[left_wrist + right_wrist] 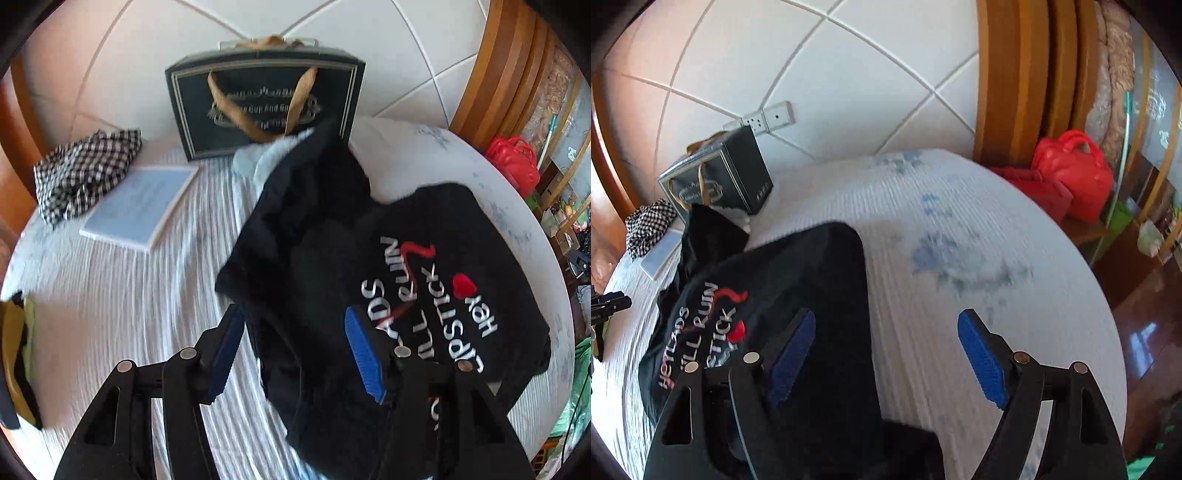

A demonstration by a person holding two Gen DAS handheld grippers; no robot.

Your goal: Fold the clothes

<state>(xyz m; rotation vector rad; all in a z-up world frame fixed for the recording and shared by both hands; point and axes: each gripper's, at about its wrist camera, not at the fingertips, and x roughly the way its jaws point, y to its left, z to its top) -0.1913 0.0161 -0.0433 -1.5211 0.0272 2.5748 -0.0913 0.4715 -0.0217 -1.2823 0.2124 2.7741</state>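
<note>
Left tongs (293,350): jaws apart, over the near edge of the black tee (332,258) on the bed (129,295). Right tongs (886,354): jaws apart, tee's right edge under the left pad. Tee looks light and limp; pinch hem or corner. Left view alone shows the full print; right view alone the wall socket (764,120).

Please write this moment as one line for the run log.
left gripper: open over black T-shirt | right gripper: open, at shirt edge | shirt: crumpled on bed
</note>
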